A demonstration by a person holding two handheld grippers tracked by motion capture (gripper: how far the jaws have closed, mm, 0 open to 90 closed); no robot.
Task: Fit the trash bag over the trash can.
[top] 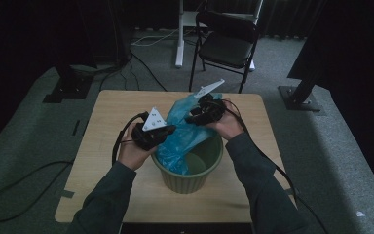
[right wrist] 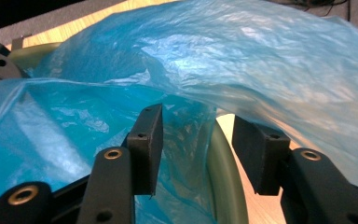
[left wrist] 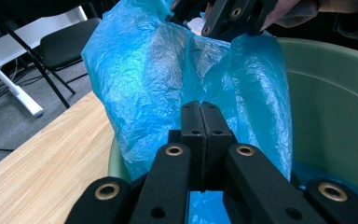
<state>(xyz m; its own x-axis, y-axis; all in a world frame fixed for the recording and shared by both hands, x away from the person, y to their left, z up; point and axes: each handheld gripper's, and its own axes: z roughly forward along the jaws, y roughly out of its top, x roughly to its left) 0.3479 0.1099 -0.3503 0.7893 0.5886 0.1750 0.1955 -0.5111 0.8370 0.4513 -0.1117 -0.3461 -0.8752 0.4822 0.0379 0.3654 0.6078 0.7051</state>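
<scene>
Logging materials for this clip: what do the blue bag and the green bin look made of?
The blue bag looks like thin plastic film: crinkled, glossy, partly see-through. The green bin looks like moulded matte plastic, with a smooth rim and ribbed wall, though this is less certain. The table shows a light wood-grain finish.

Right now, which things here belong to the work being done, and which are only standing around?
Part of the job:
- blue plastic bag
- green bin
- left gripper, jaws together
- right gripper, jaws apart at the bin's rim
- wooden table

Just standing around:
- black folding chair
- white stand leg
- floor cables
</scene>
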